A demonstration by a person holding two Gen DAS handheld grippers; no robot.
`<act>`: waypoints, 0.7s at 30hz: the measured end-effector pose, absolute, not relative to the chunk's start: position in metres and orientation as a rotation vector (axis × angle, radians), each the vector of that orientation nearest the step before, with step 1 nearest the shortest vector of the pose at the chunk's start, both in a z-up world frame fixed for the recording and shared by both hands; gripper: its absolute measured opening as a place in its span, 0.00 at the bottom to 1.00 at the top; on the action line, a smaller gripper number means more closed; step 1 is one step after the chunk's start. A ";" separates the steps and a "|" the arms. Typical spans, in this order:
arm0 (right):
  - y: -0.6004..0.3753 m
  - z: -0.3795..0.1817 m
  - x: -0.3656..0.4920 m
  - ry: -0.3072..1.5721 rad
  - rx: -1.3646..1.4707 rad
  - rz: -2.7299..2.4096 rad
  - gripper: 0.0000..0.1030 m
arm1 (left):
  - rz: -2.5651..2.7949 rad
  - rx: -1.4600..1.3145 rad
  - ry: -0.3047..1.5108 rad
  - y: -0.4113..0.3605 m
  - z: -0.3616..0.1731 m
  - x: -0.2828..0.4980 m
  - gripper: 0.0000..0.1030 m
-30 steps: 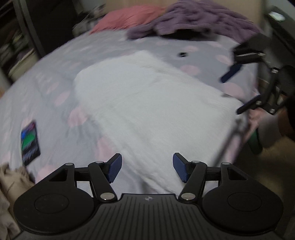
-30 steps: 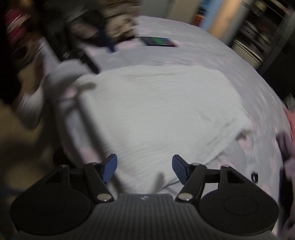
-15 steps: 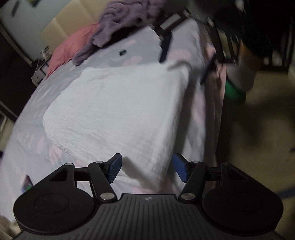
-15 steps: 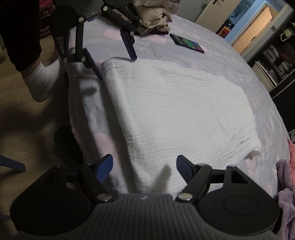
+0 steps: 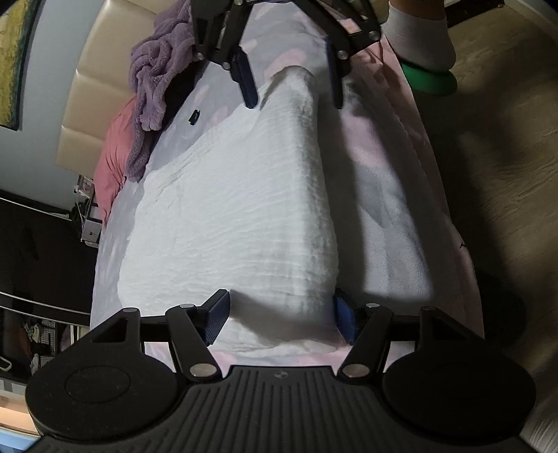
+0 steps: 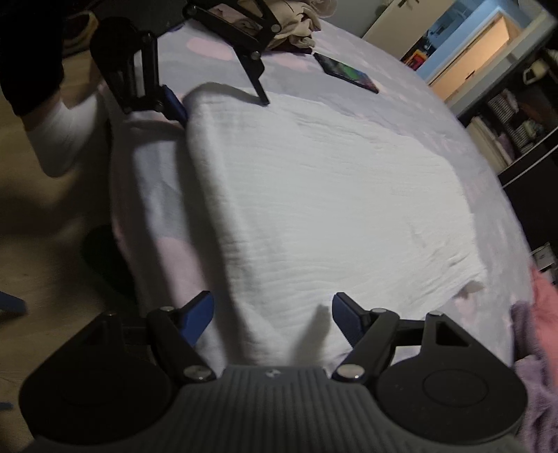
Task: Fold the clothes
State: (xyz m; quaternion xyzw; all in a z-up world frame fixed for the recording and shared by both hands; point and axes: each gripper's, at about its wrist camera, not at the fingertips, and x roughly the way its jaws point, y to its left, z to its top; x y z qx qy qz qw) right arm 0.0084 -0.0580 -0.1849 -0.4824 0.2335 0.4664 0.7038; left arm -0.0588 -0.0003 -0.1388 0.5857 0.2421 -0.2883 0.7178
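Spanning opposite corners of white cloth on bed, both grippers.
Left gripper: fingers spread, near corner btwn them, pinch not seen. Right gripper: fingers spread, other corner btwn, pads clear of fabric. Cloth laid flat along bed edge; phone and purple blanket noted beyond.

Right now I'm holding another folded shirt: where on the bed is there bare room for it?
Bare sheet lies beyond the white cloth, bordered by the phone and the beige clothes pile. A narrower strip runs between the cloth and the purple blanket. The near edge is crowded: both grippers straddle the cloth's corners.
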 end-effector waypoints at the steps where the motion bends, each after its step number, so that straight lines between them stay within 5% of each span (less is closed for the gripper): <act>1: -0.058 -0.186 0.008 0.497 -1.090 1.030 0.73 | -0.640 1.288 0.546 0.000 -0.138 -0.057 0.59; 5: -0.058 -0.193 -0.003 0.402 -1.188 1.038 0.70 | -0.673 1.241 0.595 0.002 -0.132 -0.055 0.52; 14: -0.055 -0.210 -0.019 0.293 -1.357 1.044 0.65 | -0.668 1.349 0.497 0.003 -0.145 -0.069 0.59; 17: -0.054 -0.210 -0.019 0.277 -1.392 1.033 0.48 | -0.661 1.346 0.496 0.003 -0.145 -0.068 0.59; 21: -0.055 -0.212 -0.018 0.257 -1.422 0.988 0.43 | -0.661 1.341 0.500 0.003 -0.145 -0.067 0.59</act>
